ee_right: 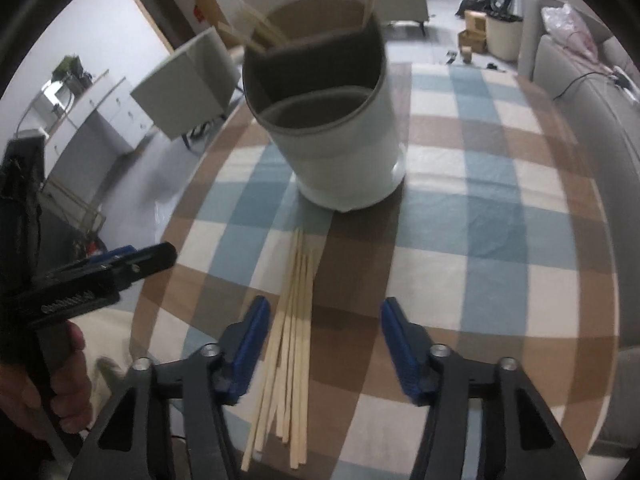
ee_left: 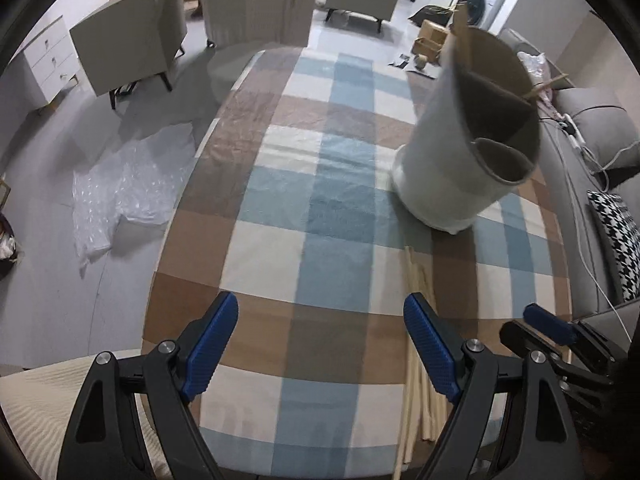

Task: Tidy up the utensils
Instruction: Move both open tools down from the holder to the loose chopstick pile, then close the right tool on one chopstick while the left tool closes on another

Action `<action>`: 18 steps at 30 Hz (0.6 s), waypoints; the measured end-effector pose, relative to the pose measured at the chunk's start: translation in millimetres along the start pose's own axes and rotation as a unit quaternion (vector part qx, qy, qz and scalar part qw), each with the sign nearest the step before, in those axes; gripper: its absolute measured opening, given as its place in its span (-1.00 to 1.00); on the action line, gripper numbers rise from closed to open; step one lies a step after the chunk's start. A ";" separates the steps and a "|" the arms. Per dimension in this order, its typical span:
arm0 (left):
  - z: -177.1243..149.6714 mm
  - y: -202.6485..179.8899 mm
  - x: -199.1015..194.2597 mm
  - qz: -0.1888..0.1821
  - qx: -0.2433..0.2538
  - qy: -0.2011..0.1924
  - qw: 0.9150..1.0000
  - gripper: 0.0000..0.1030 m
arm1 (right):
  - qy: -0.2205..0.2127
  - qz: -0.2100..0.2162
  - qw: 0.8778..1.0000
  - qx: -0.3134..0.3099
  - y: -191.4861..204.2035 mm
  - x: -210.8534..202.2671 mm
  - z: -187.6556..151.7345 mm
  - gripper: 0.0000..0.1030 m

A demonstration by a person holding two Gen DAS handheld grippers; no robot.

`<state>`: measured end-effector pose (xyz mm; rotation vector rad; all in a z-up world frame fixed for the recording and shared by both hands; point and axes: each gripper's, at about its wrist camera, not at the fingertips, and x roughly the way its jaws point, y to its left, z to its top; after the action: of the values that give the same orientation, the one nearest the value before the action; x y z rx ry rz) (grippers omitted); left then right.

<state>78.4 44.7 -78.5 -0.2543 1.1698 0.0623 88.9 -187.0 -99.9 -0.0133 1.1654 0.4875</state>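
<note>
A white round utensil holder (ee_right: 344, 148) with brown divided compartments stands on the checked tablecloth (ee_right: 480, 220); it also shows in the left wrist view (ee_left: 460, 152). A few wooden chopsticks (ee_right: 260, 36) stand in its far compartment. A bundle of several wooden chopsticks (ee_right: 292, 344) lies flat on the cloth in front of it, also seen in the left wrist view (ee_left: 416, 360). My right gripper (ee_right: 324, 344) is open and empty, its left finger beside the bundle. My left gripper (ee_left: 320, 344) is open and empty, left of the bundle.
The table's near edge is close under both grippers. Grey chairs (ee_left: 132, 52) and a white drawer unit (ee_left: 44, 64) stand on the floor at left, with bubble wrap (ee_left: 124, 196) beside the table. A grey sofa (ee_left: 600, 168) runs along the right side.
</note>
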 end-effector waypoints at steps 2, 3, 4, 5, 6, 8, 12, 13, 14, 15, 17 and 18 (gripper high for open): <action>2.7 3.7 5.1 0.004 -0.006 0.007 1.000 0.58 | 0.018 -0.007 1.000 -0.009 3.2 13.3 3.8 -0.22; 4.4 6.3 8.2 0.003 -0.010 0.011 1.000 0.58 | 0.028 -0.011 0.999 -0.015 5.2 21.3 5.7 -0.27; 5.3 8.8 10.0 -0.001 -0.015 0.015 1.000 0.58 | 0.037 -0.012 0.999 -0.020 7.2 28.8 7.5 -0.37; 6.0 11.2 11.1 -0.002 -0.021 0.019 1.000 0.58 | 0.043 -0.013 0.999 -0.023 8.3 33.8 9.0 -0.40; 7.6 13.1 12.8 -0.004 -0.024 0.022 0.999 0.58 | 0.051 -0.017 0.998 -0.029 10.5 40.4 10.6 -0.41; 10.4 17.5 15.5 -0.009 -0.034 0.027 0.999 0.58 | 0.064 -0.021 0.997 -0.037 13.9 52.0 13.6 -0.51; 13.5 24.0 19.0 -0.013 -0.050 0.036 0.998 0.58 | 0.077 -0.025 0.996 -0.044 17.8 65.2 20.6 -0.53; 14.6 25.0 20.2 -0.014 -0.052 0.037 0.998 0.58 | 0.079 -0.026 0.995 -0.045 18.5 67.4 22.7 -0.54; 14.8 26.0 21.0 -0.015 -0.055 0.040 0.998 0.58 | 0.084 -0.033 0.995 -0.048 19.2 70.3 24.6 -0.57; 15.1 27.3 21.8 -0.016 -0.058 0.042 0.997 0.58 | 0.090 -0.043 0.994 -0.051 19.2 72.6 26.4 -0.60; 16.6 29.4 23.1 -0.019 -0.063 0.045 0.997 0.58 | 0.104 -0.049 0.992 -0.048 18.6 77.8 27.7 -0.71; 16.9 30.4 23.3 -0.020 -0.065 0.046 0.997 0.58 | 0.109 -0.048 0.992 -0.048 18.1 79.2 27.6 -0.71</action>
<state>97.2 76.1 -98.6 -0.3995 1.2530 0.0933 130.4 -135.1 -154.2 -0.2082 1.3473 0.4645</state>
